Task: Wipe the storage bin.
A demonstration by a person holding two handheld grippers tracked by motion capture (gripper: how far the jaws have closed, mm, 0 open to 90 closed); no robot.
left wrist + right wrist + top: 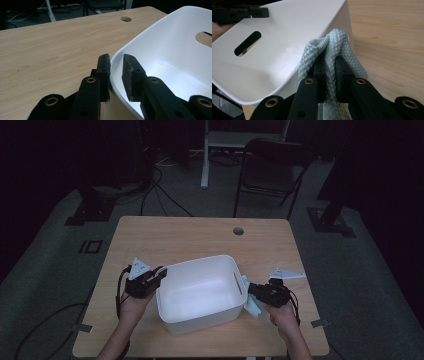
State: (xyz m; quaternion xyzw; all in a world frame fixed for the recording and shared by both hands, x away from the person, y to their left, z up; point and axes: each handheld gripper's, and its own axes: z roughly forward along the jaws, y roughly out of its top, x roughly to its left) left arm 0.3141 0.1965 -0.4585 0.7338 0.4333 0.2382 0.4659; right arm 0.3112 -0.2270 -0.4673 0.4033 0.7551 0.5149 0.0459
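A white plastic bin (205, 317) sits on the front half of the wooden table (190, 235). My left gripper (161, 272) straddles its left rim. In the left gripper view (116, 62) one jaw lies against the outside of the bin wall (170, 50) and the other sits inside, shut on the rim. My right gripper (250, 290) is at the bin's right side, shut on a pale blue-grey quilted cloth (252, 306). In the right gripper view (329, 62) the cloth (337, 42) bunches up between the jaws against the bin's corner (287, 37). The bin looks empty.
A round cable hole (238, 231) is in the table's far right part. Each end wall of the bin has a handle slot (247, 43). A dark folding chair (272, 165) and a white stand (205, 155) are on the floor beyond the table, with cables nearby.
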